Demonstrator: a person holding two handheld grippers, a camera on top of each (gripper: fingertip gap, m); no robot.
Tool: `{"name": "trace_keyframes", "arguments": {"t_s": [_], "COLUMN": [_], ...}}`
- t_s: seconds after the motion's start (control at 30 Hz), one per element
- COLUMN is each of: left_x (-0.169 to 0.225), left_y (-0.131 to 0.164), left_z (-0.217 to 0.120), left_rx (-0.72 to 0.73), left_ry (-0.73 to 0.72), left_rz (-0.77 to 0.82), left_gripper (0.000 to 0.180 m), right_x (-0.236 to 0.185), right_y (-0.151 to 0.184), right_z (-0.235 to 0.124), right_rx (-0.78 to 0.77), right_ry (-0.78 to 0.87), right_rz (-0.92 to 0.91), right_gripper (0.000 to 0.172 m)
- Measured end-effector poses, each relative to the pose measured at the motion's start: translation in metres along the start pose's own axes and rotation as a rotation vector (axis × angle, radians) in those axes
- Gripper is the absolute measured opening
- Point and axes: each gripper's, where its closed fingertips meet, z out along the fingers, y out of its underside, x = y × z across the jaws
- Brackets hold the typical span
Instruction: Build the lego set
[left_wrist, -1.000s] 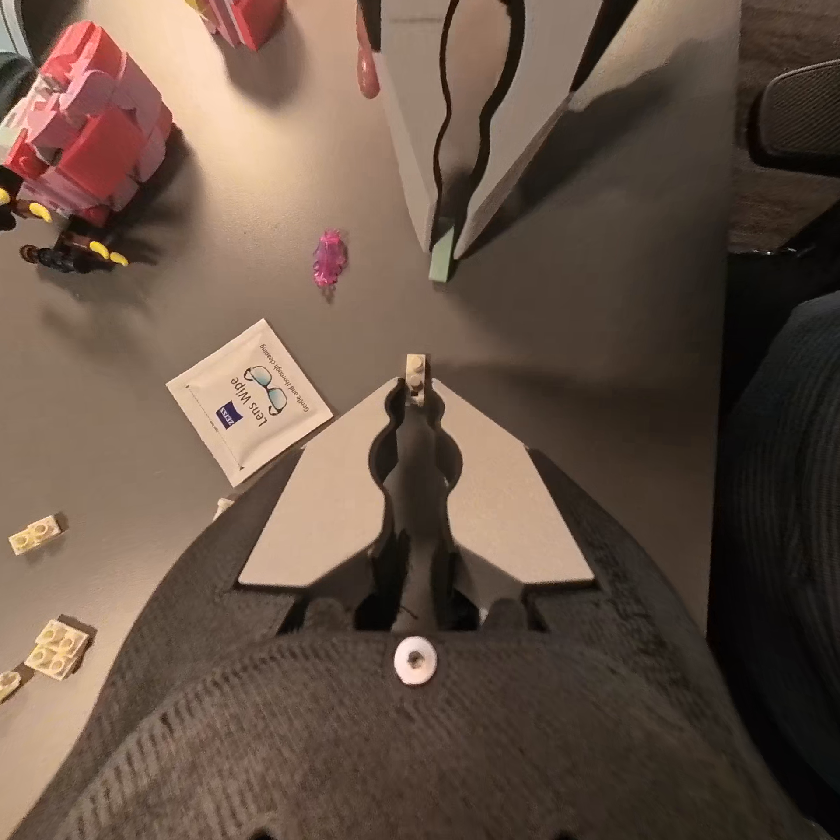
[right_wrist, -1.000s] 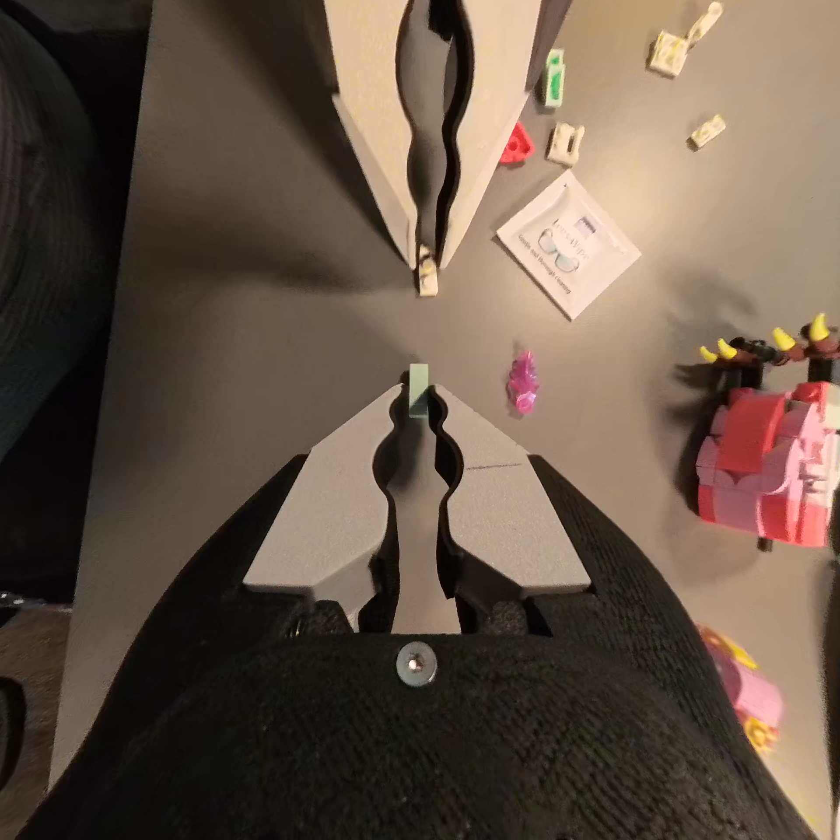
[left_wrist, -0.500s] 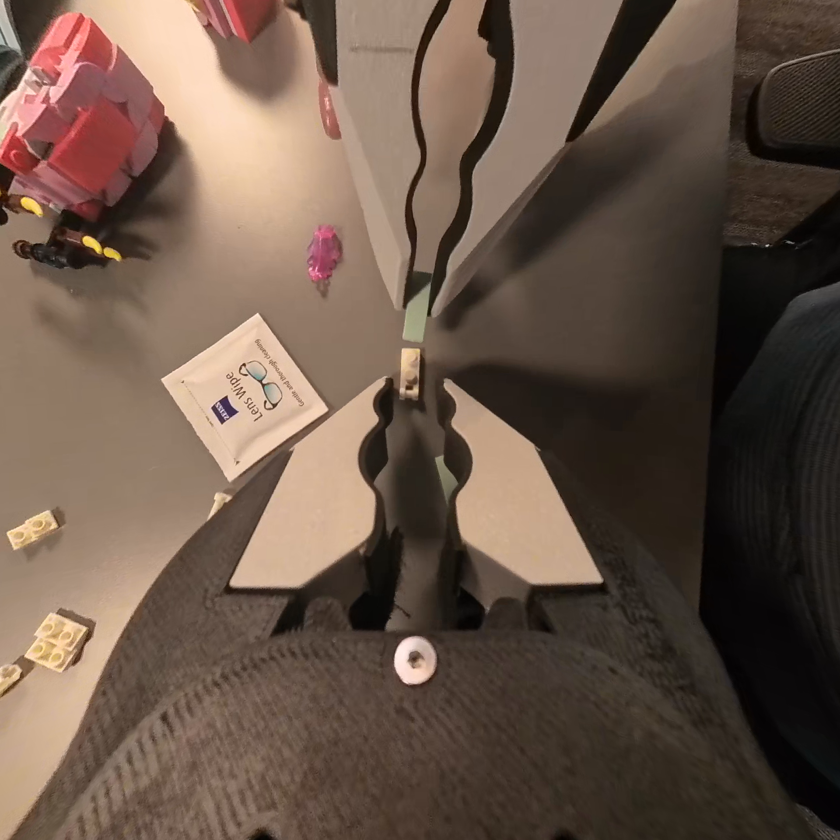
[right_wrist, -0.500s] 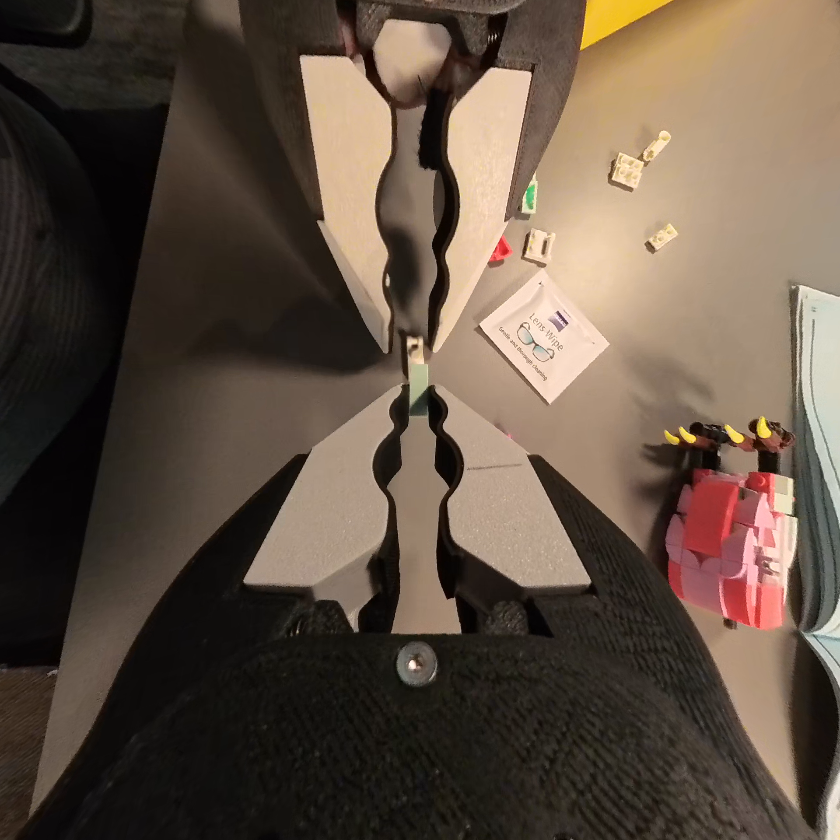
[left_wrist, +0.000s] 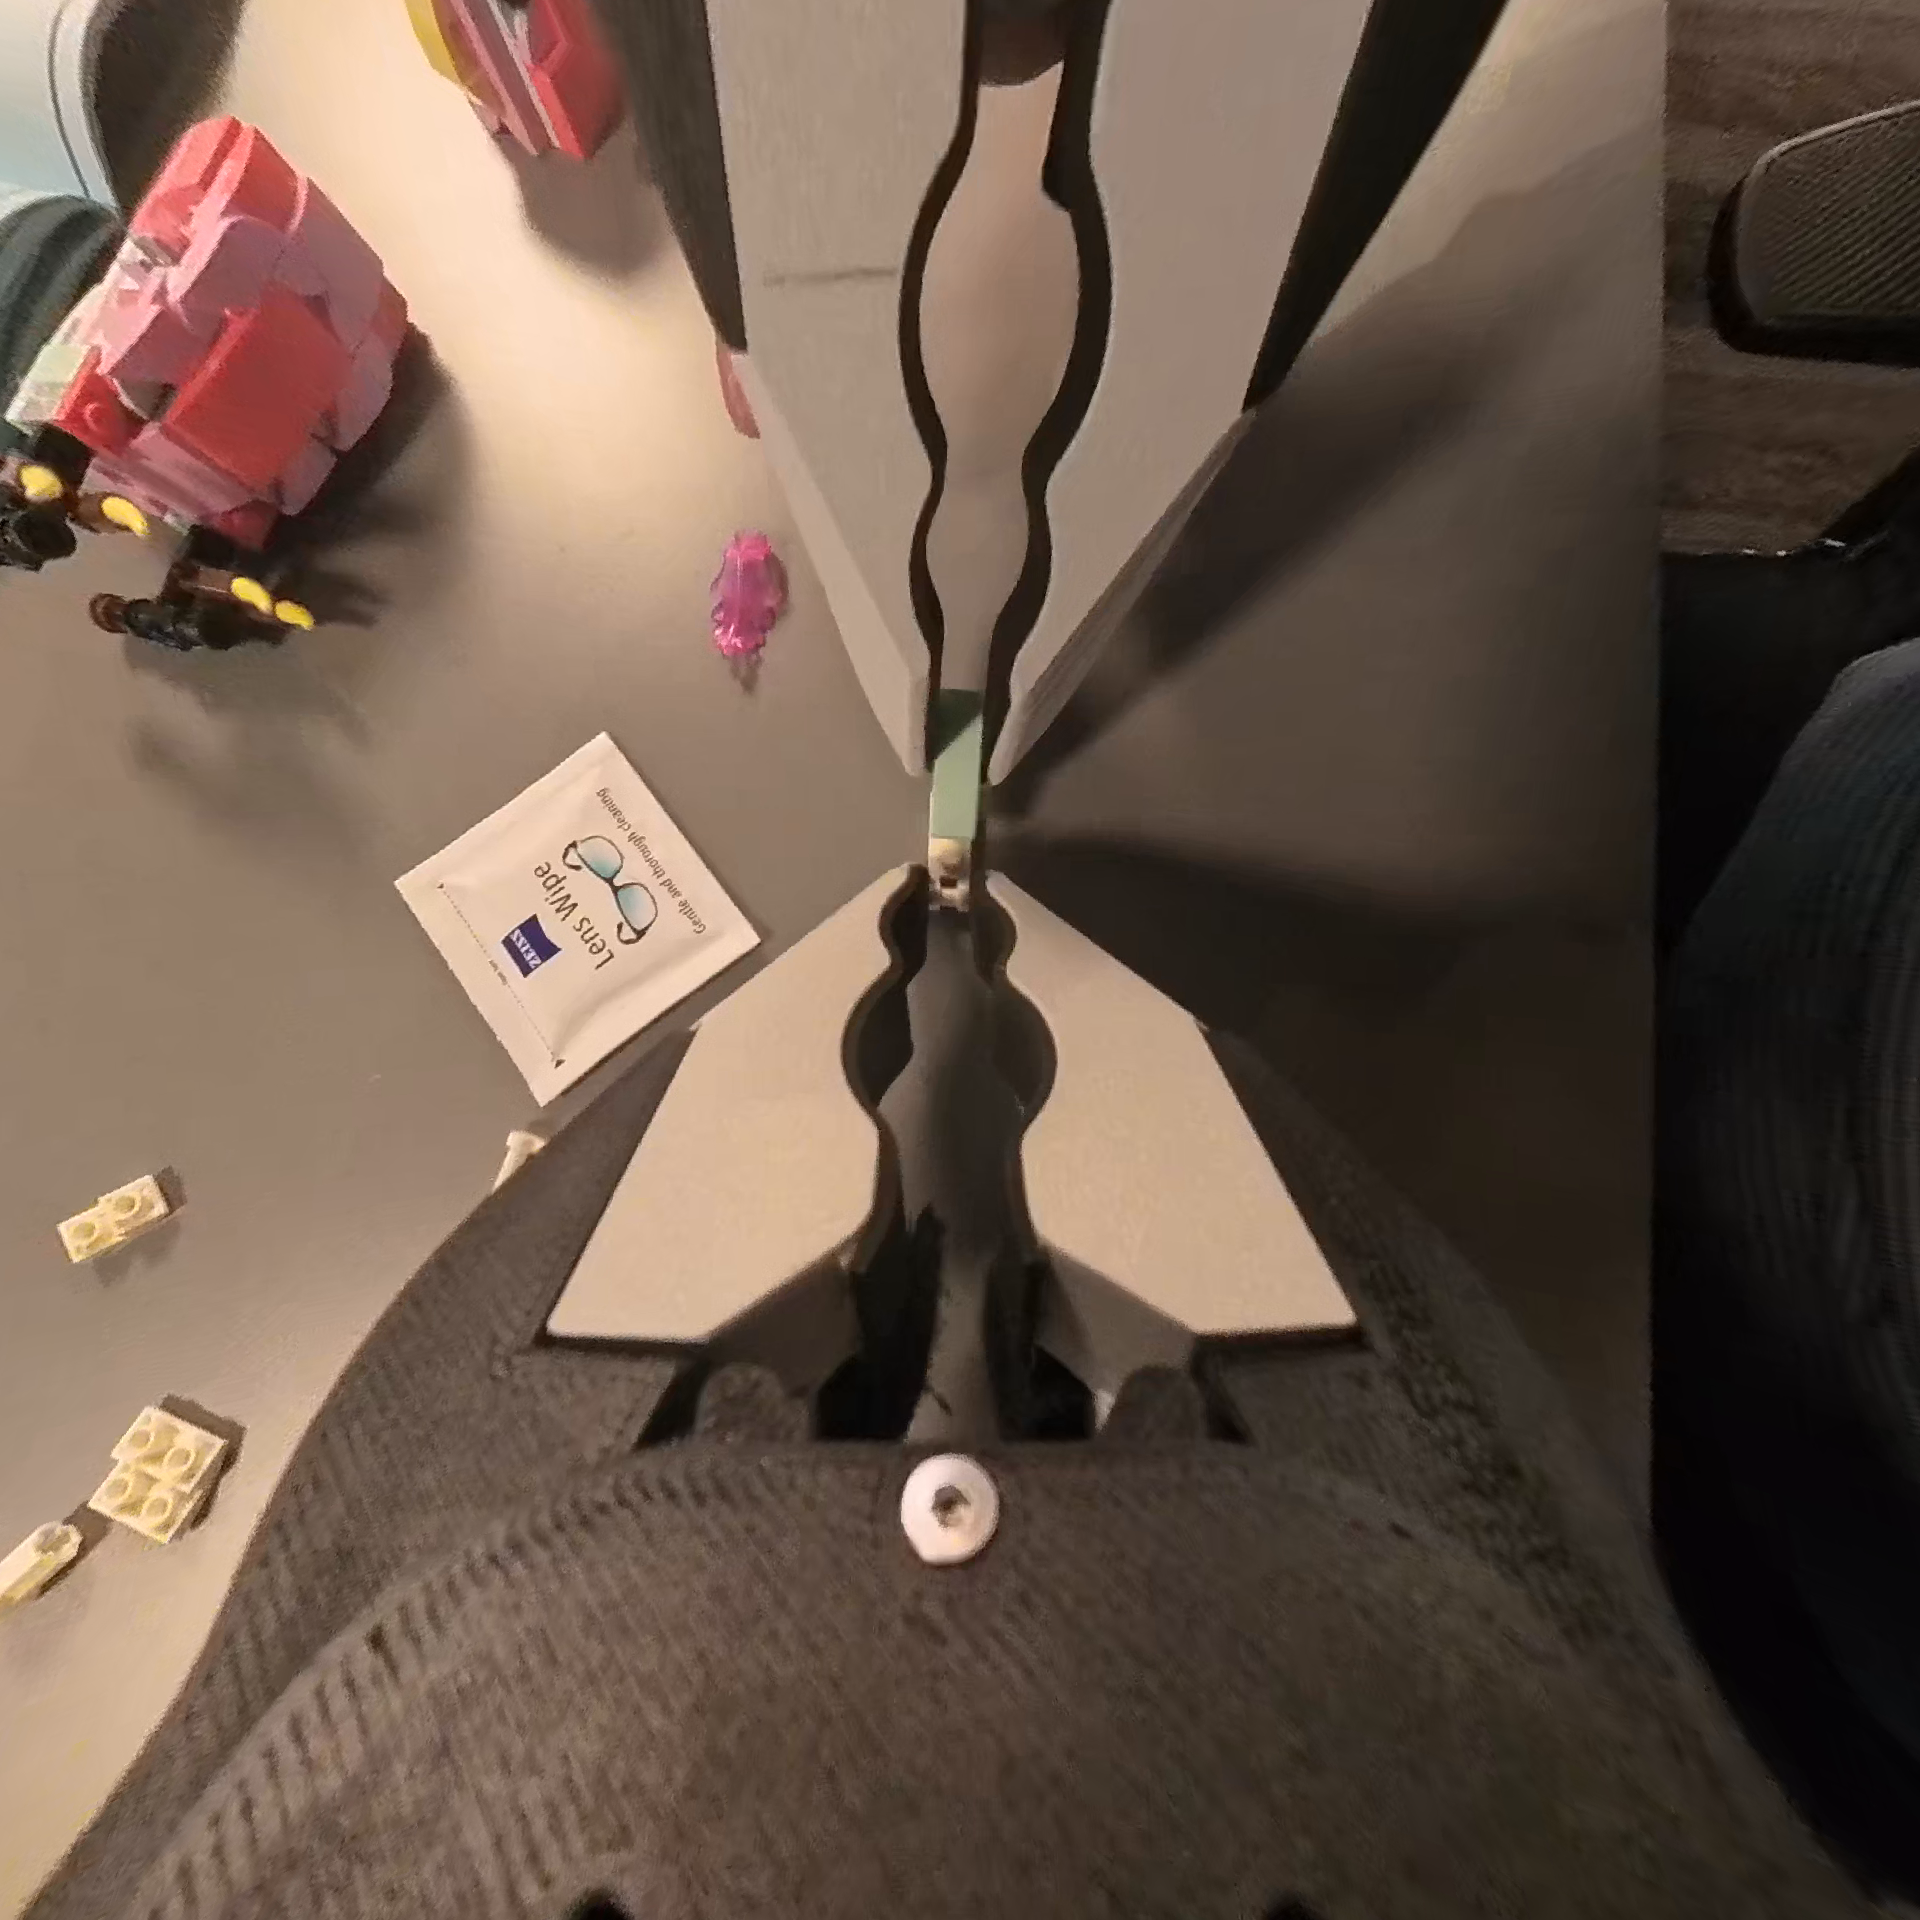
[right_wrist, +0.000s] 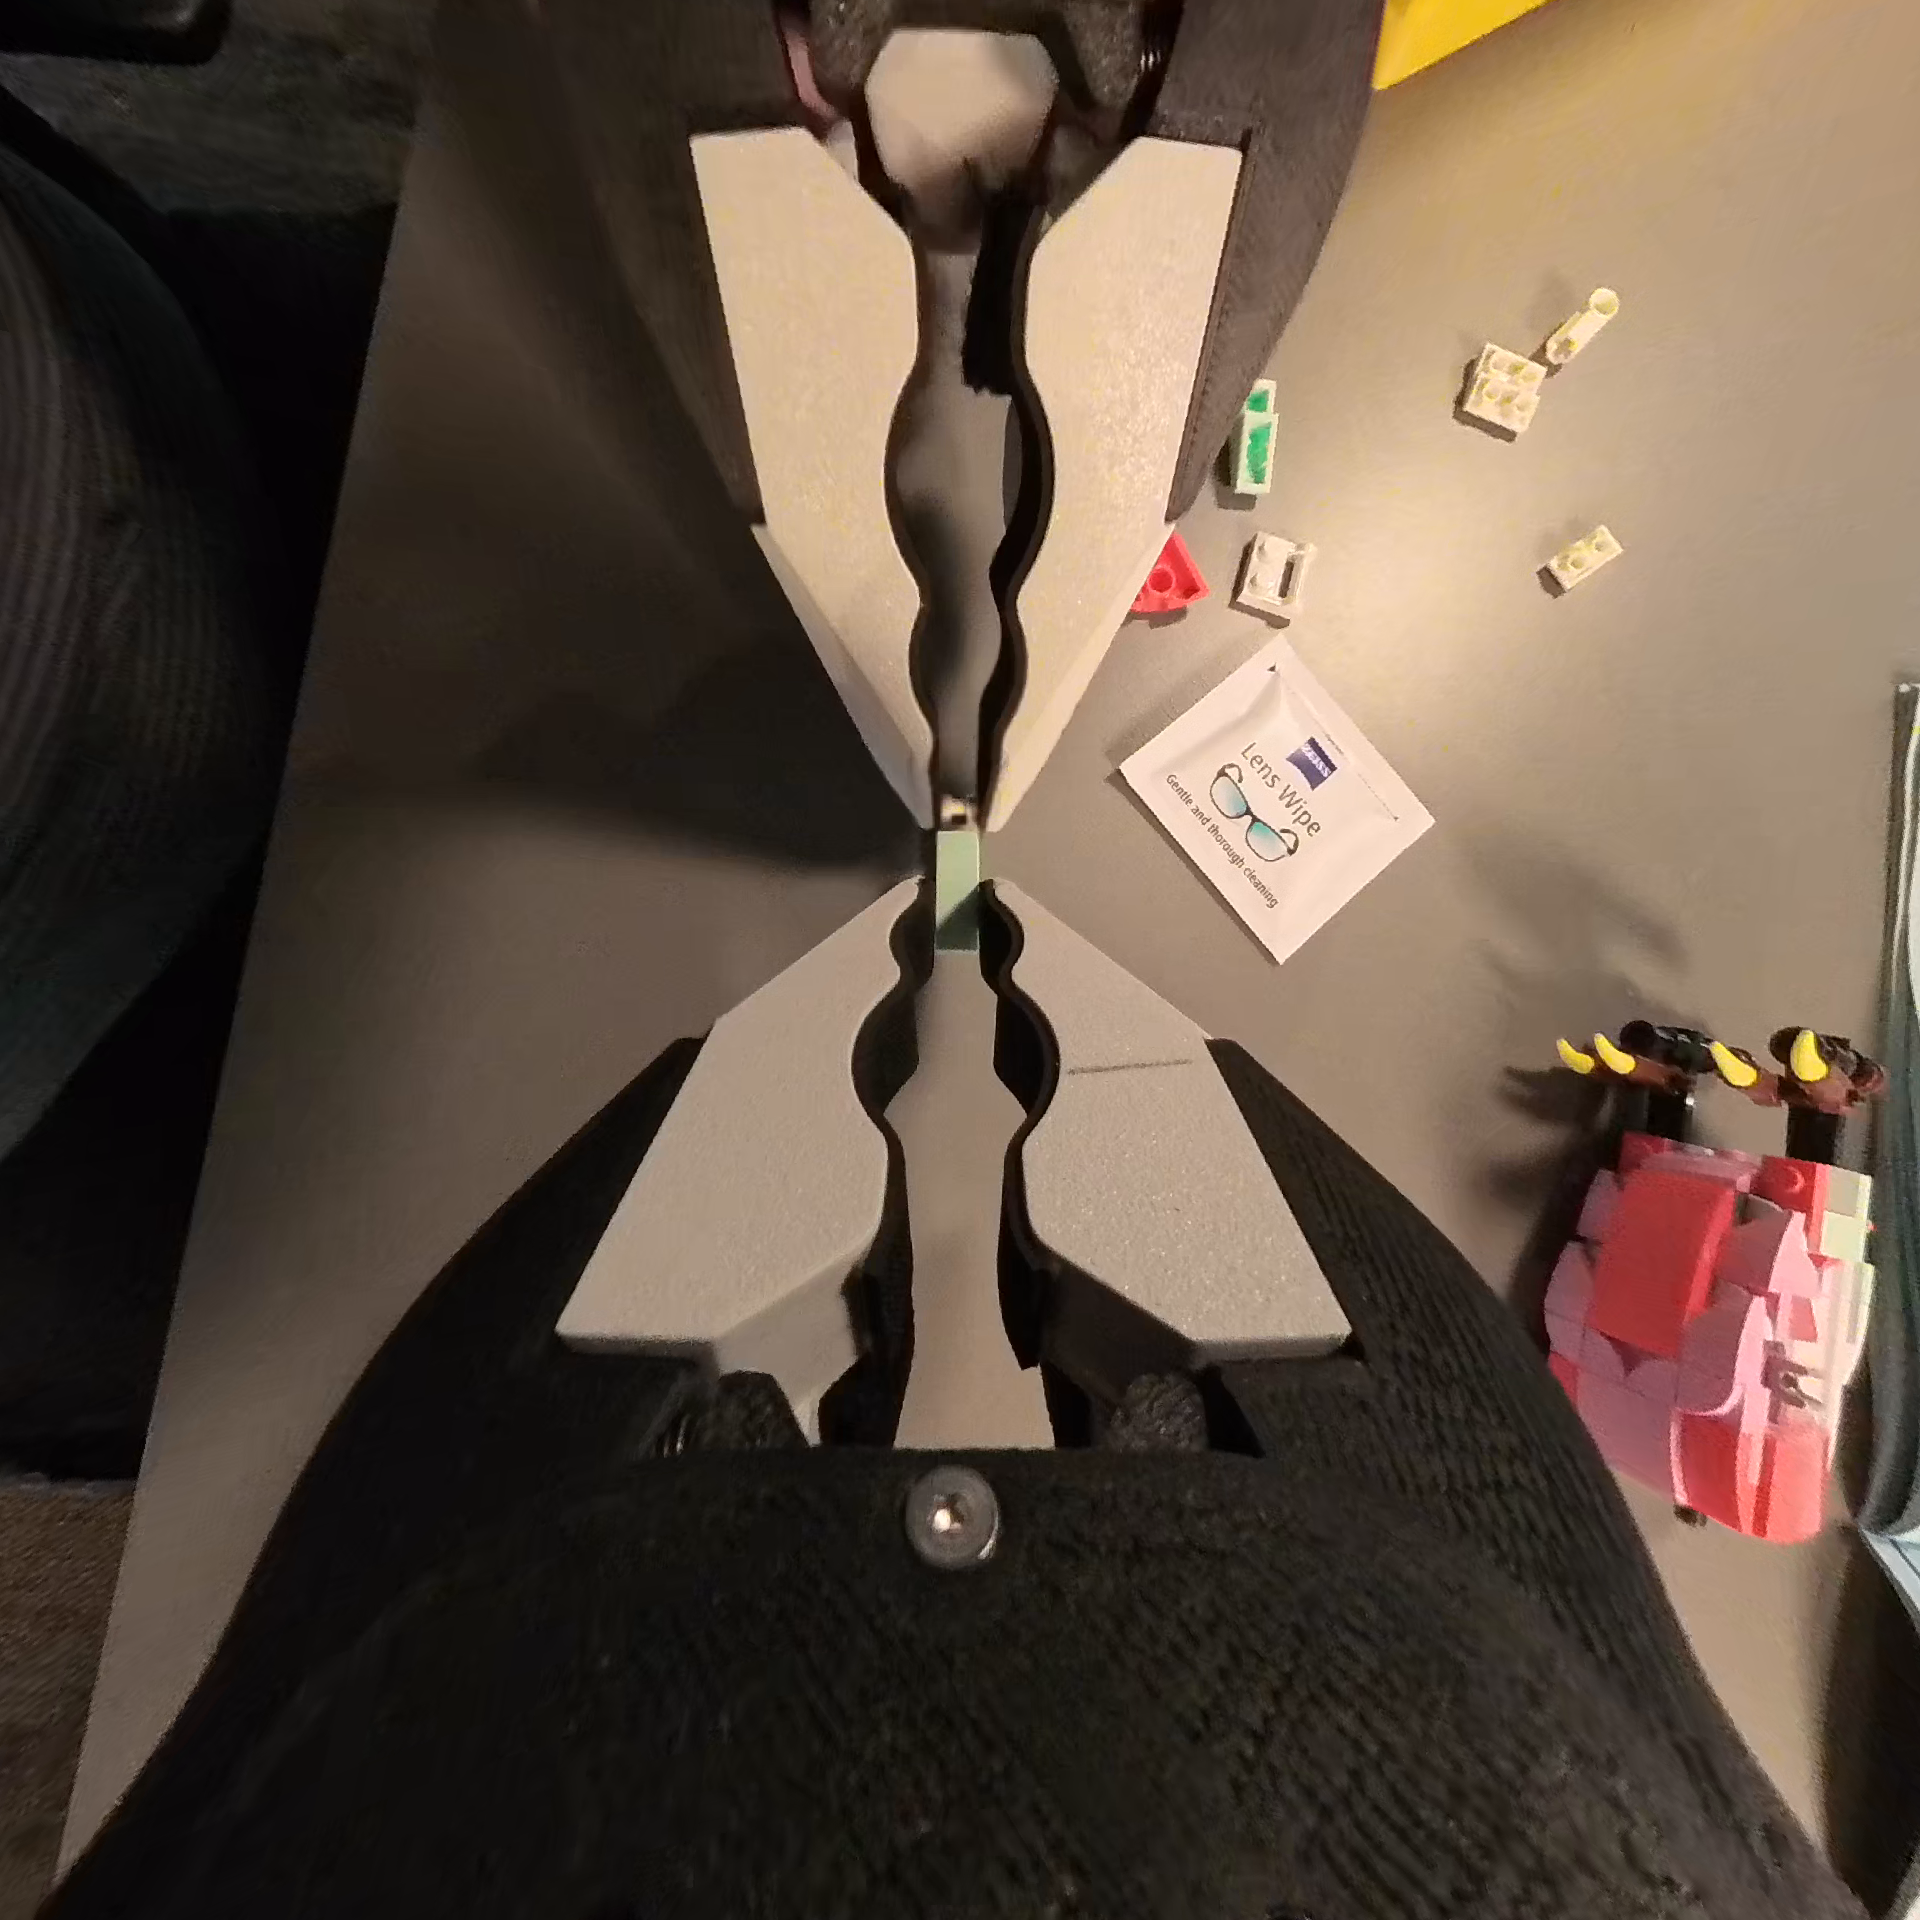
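1. Meeting tip to tip over the grey table (left_wrist: 312, 831), the left gripper (left_wrist: 951, 883) and the right gripper (right_wrist: 956, 914) now face each other head-on; a second ago they were well apart.
2. Left tongs pinch a small cream piece (left_wrist: 948, 871), pads tight on both its sides. Half a second back those tongs were spread wider around it; they have closed in again.
3. Right tongs pinch a pale green brick (right_wrist: 956, 883), same tight hold as before, no change there.
4. Big change: the cream piece and the green brick now touch end to end, right between the two sets of tips. Whether they have locked together, I cannot tell.
5. Around them nothing stirs: a white sachet (right_wrist: 1273, 800) lies just beside the meeting point, a magenta crystal (left_wrist: 746, 597) near it, the red-and-pink model (right_wrist: 1714, 1340) well off to the side, loose cream plates (left_wrist: 114, 1216) scattered.
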Motion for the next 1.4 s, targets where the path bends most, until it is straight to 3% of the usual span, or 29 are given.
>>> {"name": "trace_keyframes", "arguments": {"t_s": [0.3, 1.07, 1.17, 1.27, 1.4], "left_x": [-0.001, -0.001, -0.002, -0.004, -0.01], "left_y": [-0.007, -0.011, -0.011, -0.011, -0.013], "left_z": [-0.004, -0.008, -0.008, -0.009, -0.013], "left_rx": [0.109, 0.167, 0.166, 0.166, 0.18], "left_ry": [0.016, 0.025, 0.024, 0.014, 0.002], "left_rz": [-0.046, -0.077, -0.08, -0.089, -0.129], "left_gripper": [0.006, 0.007, 0.007, 0.007, 0.007], "right_x": [0.0, 0.002, 0.003, 0.006, 0.015], "right_y": [-0.004, -0.005, -0.005, -0.008, -0.019], "right_z": [0.001, -0.001, -0.003, -0.006, -0.012], "right_rx": [-0.015, -0.038, -0.031, -0.019, 0.003], "right_ry": [-0.014, 0.014, 0.027, 0.084, 0.359], "right_rz": [-0.009, -0.005, -0.005, -0.024, -0.24], "right_gripper": [0.007, 0.01, 0.017, 0.038, 0.051]}}
